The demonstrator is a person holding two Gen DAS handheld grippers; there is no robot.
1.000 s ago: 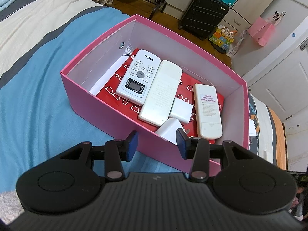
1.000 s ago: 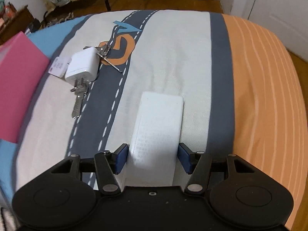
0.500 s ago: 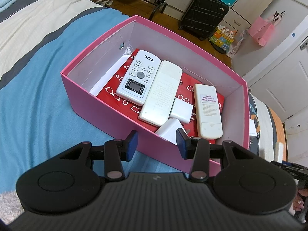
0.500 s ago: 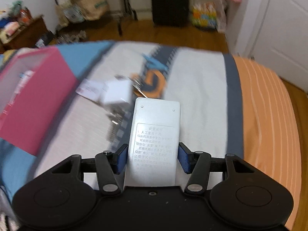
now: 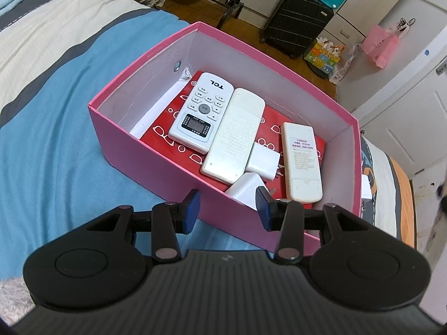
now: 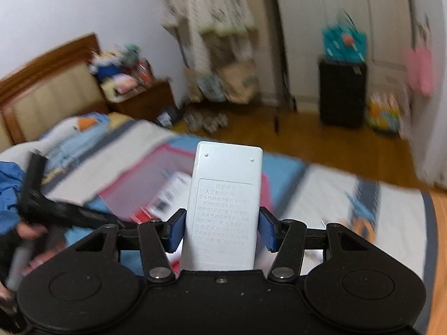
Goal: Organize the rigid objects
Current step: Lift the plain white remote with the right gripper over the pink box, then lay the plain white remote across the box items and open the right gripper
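Left gripper (image 5: 228,209): jaws spread, blue pads apart with nothing between them, held above the near wall of the box (image 5: 156,150) and angled down toward it.

Right gripper (image 6: 222,230): raised and pointing roughly level, both blue pads (image 6: 176,230) pressed against the sides of a remote (image 6: 223,209), which stands up between them, label side to the camera.

Left hand (image 6: 25,240) is visible in the right wrist view, blurred, gripping its handle.
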